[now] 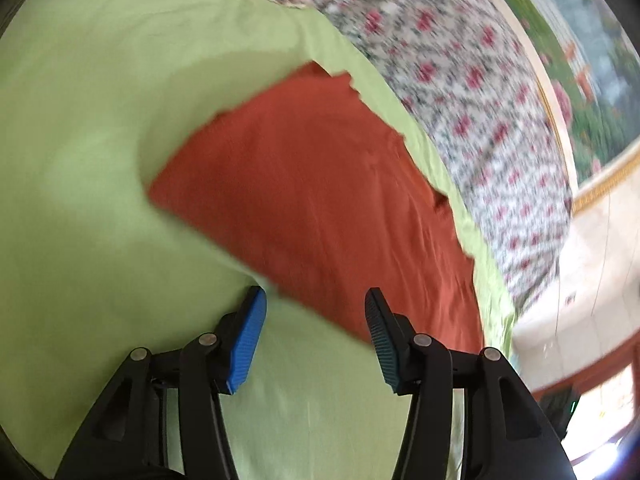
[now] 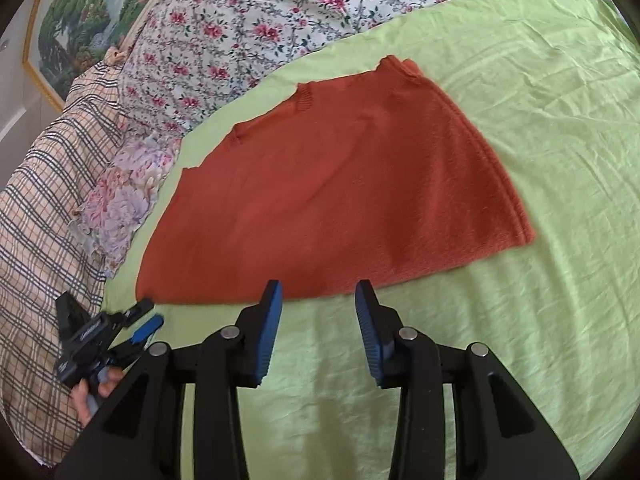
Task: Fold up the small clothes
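Note:
A rust-orange knitted garment [image 2: 332,192] lies folded flat on the green sheet [image 2: 520,120], with its neck end towards the floral bedding. My right gripper [image 2: 320,286] is open just short of the garment's near edge, and nothing sits between its blue pads. In the left wrist view the same garment [image 1: 312,184] looks blurred. There my left gripper [image 1: 314,294] is open over the near edge, its pads not pressing on the cloth. The right wrist view also shows the left gripper [image 2: 152,312] by the garment's near left corner, with a hand [image 2: 92,396] holding it.
A floral quilt [image 2: 248,24] borders the far side of the sheet. Plaid fabric [image 2: 36,248] and a pastel flowered cloth [image 2: 120,196] lie at the left. A framed landscape painting [image 2: 76,20] hangs on the wall behind.

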A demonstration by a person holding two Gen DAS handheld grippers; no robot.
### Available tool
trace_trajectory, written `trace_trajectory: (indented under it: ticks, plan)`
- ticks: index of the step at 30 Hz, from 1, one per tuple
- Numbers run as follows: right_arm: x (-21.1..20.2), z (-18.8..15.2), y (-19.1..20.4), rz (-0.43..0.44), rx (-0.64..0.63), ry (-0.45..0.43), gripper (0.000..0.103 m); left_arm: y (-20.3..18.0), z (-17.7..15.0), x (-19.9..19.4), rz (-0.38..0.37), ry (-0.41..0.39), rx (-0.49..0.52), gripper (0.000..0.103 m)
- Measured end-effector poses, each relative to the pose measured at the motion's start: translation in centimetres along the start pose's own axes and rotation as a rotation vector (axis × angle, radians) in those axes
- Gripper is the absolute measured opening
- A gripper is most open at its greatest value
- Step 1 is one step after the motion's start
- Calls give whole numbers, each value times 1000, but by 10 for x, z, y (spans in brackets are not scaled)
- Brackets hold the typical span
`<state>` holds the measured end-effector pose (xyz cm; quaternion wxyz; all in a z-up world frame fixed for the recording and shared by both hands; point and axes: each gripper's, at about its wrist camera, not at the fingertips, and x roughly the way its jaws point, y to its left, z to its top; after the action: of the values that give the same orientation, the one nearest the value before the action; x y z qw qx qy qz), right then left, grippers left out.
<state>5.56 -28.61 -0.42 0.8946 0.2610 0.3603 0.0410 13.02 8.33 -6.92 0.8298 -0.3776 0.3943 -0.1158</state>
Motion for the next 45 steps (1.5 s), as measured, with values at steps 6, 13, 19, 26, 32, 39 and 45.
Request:
trace_trajectory:
  ticks: [6, 13, 19, 26, 32, 39, 45]
  plan:
    - [7, 5, 3, 26, 4, 12, 40, 8, 43, 18, 59, -73, -95, 48]
    - [16, 29, 0, 37, -10, 9, 40, -41, 61, 22, 186, -126, 101, 8]
    - [33, 77, -25, 95, 38, 53, 40, -140, 35, 27, 134, -136, 410, 6]
    - [73, 119, -29, 297, 97, 175, 44, -200, -30, 88, 105, 4, 655, 6]
    - [124, 131, -4, 350, 85, 276, 58, -202, -63, 115, 167, 27, 743, 7]
    - [184, 145, 38, 323, 7, 336, 57, -207, -77, 109, 188, 10, 849, 13]
    - [161, 165, 49, 320, -79, 270, 14, -225, -75, 90, 105, 7, 862, 6]
